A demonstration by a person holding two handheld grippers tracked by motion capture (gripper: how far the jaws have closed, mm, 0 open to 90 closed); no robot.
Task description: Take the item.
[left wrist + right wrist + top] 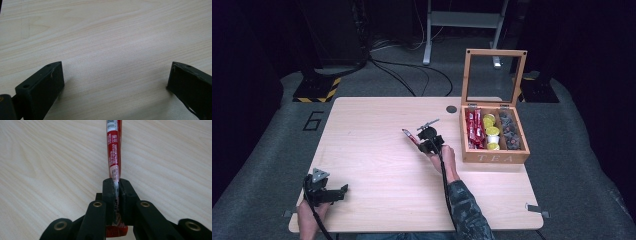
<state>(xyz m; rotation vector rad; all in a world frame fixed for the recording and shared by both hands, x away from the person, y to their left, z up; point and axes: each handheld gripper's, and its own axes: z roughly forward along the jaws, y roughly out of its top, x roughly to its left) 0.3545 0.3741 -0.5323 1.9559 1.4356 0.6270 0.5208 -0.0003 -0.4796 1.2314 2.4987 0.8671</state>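
Right claw (115,192) tight on red sachet (113,152) — sachet's far end cut off.

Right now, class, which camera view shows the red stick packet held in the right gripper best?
The right gripper view: the red stick packet runs up the frame, printed text visible, clamped between the right gripper jaws. In the high view the packet is a small red sliver beside that gripper. The left gripper view looks down on bare table.
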